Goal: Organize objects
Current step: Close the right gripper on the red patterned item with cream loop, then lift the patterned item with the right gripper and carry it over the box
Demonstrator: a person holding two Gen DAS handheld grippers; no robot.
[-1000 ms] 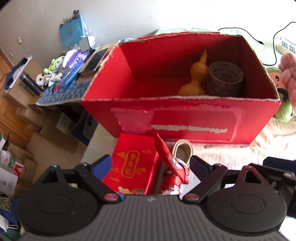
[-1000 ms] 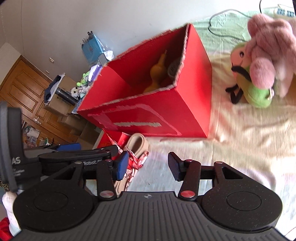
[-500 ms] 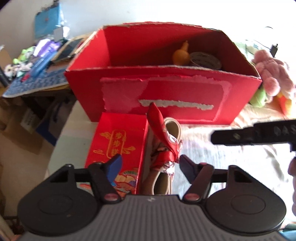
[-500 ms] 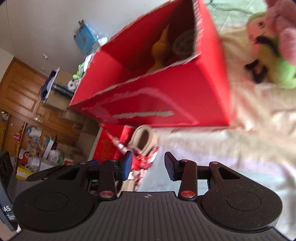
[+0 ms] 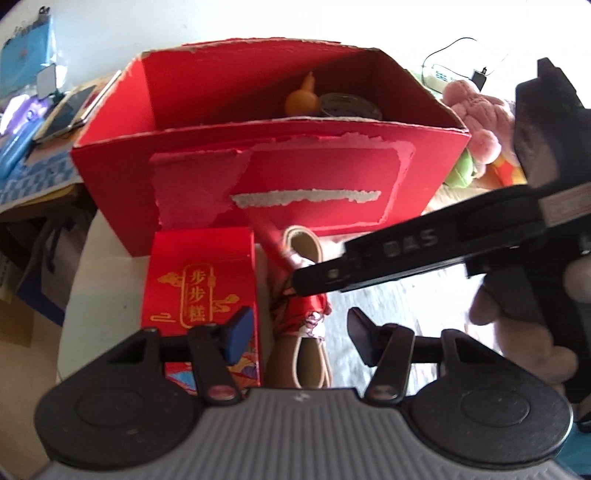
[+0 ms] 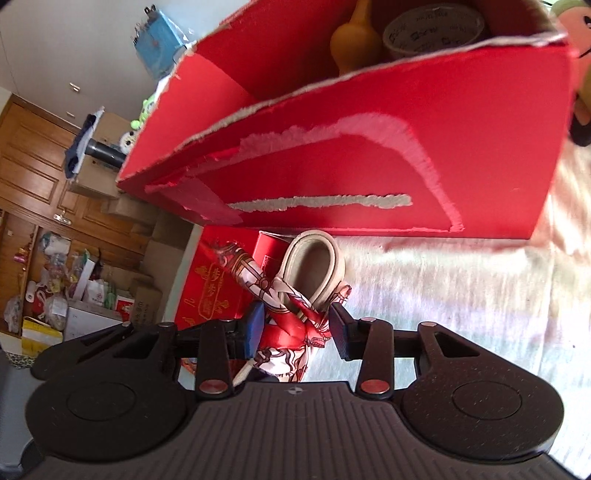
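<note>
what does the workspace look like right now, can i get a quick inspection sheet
surface: pale cloth-covered bed, bare to the right of the job's things
job's things: big red box open on top, with a gourd and a tape roll inside; small red gift box and a beige strap with a red scarf lie in front of it
clutter: plush toys right of the big box
grippers: left gripper closing above the strap, not touching it; right gripper straddles the scarf knot, contact unclear
cables: black cable behind the box
surroundings: wooden doors, stacked cardboard boxes, crowded side table
</note>
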